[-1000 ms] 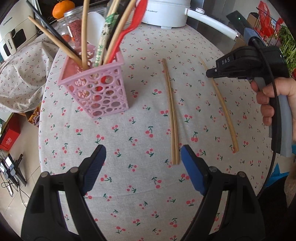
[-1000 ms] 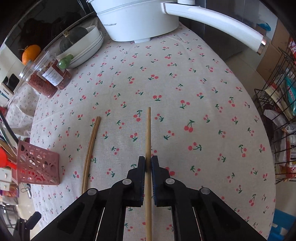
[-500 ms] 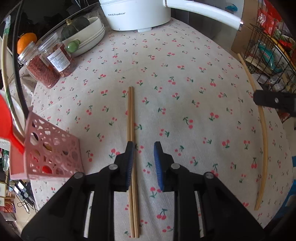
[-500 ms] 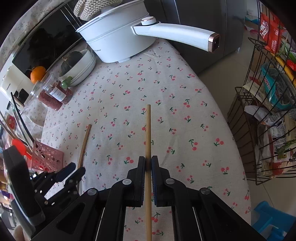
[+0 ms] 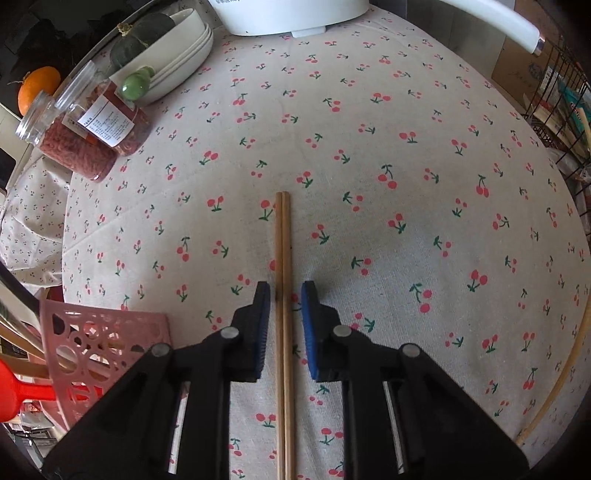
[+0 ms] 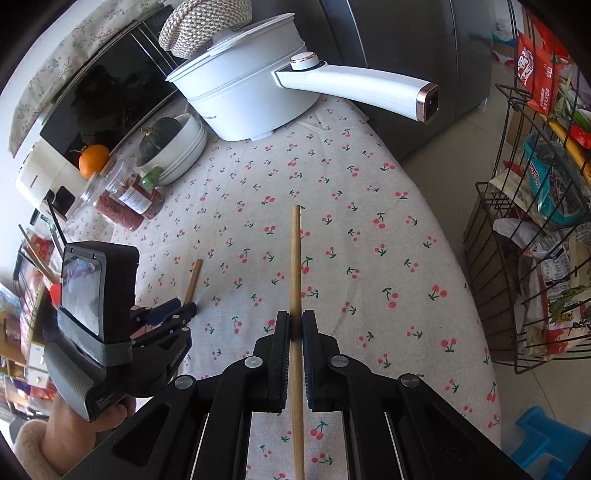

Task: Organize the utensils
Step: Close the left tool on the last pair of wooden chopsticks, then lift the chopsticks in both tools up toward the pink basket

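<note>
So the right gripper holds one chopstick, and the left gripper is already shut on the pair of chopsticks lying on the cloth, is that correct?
Not quite. The left gripper is not shut: in the left wrist view its jaws stand open on either side of the pair of chopsticks, with a gap on each side. The right gripper does hold one chopstick.

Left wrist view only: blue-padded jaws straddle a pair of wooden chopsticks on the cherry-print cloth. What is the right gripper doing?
Observer: The right gripper is shut on a single wooden chopstick, held above the cherry-print tablecloth.
Operator: How does my left gripper look from there?
Observer: The left gripper sits low over the pair of wooden chopsticks, whose far end pokes out past its fingertips.
Operator: Anything on the pot?
Observer: A knitted beige mat rests on the white long-handled pot.
</note>
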`<state>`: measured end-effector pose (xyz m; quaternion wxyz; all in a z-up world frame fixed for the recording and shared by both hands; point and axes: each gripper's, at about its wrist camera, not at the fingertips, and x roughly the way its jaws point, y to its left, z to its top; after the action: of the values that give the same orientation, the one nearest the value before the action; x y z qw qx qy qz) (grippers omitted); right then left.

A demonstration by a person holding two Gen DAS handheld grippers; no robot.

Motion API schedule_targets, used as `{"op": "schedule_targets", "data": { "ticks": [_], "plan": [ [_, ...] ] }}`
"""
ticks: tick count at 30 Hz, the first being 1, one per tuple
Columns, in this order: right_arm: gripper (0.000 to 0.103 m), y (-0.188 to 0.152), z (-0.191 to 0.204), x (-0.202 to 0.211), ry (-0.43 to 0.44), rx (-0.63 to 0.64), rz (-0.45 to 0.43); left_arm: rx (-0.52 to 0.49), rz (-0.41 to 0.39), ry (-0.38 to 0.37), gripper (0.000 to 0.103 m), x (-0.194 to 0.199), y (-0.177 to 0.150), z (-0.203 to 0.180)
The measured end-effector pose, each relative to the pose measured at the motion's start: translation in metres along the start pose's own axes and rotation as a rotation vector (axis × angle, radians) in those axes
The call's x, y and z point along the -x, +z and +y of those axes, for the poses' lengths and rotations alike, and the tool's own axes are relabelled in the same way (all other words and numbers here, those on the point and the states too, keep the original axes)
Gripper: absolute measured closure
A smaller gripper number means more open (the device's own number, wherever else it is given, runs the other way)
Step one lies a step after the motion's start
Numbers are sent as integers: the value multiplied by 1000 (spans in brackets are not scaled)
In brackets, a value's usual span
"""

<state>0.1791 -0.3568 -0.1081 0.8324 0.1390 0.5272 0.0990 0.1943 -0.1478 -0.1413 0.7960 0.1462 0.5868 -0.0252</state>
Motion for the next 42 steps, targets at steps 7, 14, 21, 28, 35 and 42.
{"op": "schedule_targets", "data": {
  "ticks": [7,14,21,28,35,42],
  "plan": [
    [96,-2,4,11,6,-3,-20,37,13,-111,93,8,-15,7],
    [96,-11,16,39,32,3,-92,-13,-124,-197,93,64,-53,0],
    [96,-22,39,69,84,10,-174,-31,-293,-272,93,130,-92,17],
    [97,-26,69,97,138,56,-266,52,-483,-309,94,177,-123,68],
    [97,-22,95,109,182,81,-317,220,-678,-360,94,210,-138,127],
    [97,-21,118,101,206,110,-313,353,-893,-286,94,236,-148,173]
  ]
}}
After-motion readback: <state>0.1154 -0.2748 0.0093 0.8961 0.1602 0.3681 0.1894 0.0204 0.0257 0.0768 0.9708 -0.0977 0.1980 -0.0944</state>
